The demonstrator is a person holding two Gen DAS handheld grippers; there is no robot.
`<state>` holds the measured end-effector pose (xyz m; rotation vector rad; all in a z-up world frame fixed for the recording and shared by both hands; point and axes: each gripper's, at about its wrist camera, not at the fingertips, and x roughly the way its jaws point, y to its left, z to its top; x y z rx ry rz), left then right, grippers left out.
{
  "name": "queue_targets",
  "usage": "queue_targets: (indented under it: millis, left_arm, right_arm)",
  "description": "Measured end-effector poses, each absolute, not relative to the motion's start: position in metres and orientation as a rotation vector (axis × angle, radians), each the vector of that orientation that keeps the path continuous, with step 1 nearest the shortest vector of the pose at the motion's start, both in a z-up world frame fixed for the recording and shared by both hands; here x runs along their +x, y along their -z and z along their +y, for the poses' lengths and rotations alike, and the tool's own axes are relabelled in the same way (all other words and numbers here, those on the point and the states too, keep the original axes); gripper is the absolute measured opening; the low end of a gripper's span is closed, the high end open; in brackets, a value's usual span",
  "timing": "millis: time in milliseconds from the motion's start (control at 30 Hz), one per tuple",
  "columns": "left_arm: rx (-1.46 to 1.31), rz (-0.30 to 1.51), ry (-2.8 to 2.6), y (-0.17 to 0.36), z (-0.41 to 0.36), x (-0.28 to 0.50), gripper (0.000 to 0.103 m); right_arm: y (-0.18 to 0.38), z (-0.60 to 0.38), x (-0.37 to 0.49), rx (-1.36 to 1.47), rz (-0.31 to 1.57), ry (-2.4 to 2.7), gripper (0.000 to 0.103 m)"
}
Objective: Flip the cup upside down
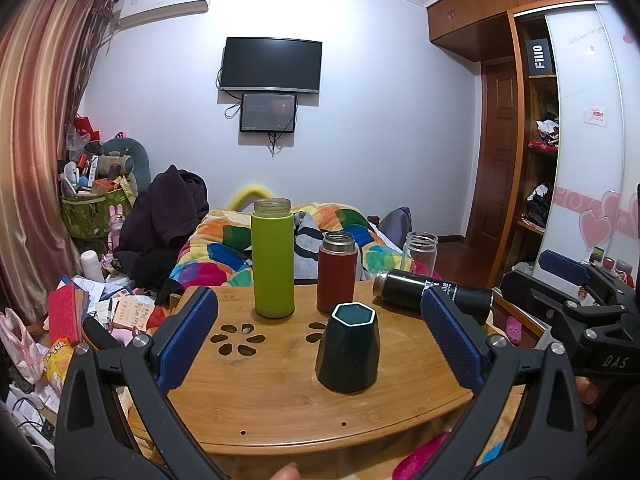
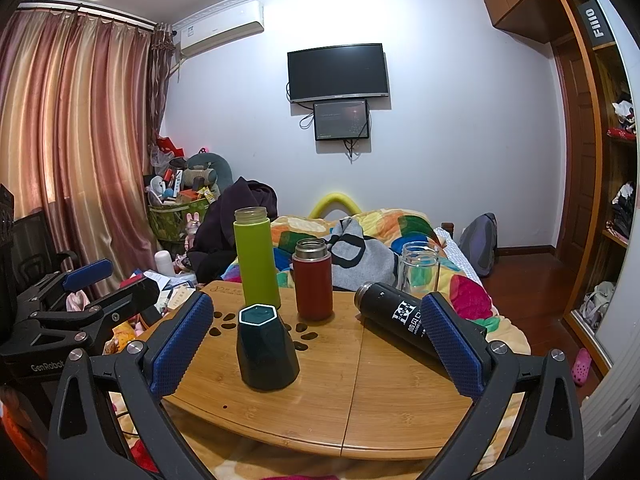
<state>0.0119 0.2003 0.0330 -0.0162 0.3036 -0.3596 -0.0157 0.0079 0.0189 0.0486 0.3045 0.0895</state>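
Note:
A dark green faceted cup (image 1: pixel 348 350) stands on the bamboo table (image 1: pixel 280 400), its hexagonal white-rimmed end up; it also shows in the right wrist view (image 2: pixel 266 348). A black flask (image 1: pixel 432 294) lies on its side at the right, also seen in the right wrist view (image 2: pixel 404 324). My left gripper (image 1: pixel 320 320) is open and empty, above the table's near edge with the cup between its fingers' lines. My right gripper (image 2: pixel 316 332) is open and empty, the cup near its left finger (image 2: pixel 180 344). Each gripper shows at the edge of the other's view.
A tall green flask (image 1: pixel 273 258), a red flask (image 1: pixel 337 278) and a clear glass jar (image 1: pixel 420 248) stand open at the table's far side. Behind is a bed with a bright quilt (image 2: pixel 400 224). Clutter fills the floor at left (image 1: pixel 80 320).

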Motion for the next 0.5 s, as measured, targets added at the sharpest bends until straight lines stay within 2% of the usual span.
queue_targets:
  millis: [500]
  left_arm:
    - [-0.049, 0.321, 0.378, -0.0309, 0.2064, 0.0142, 0.103]
  right_arm:
    - [-0.0165, 0.0052, -0.0128, 0.053, 0.314, -0.086, 0.103]
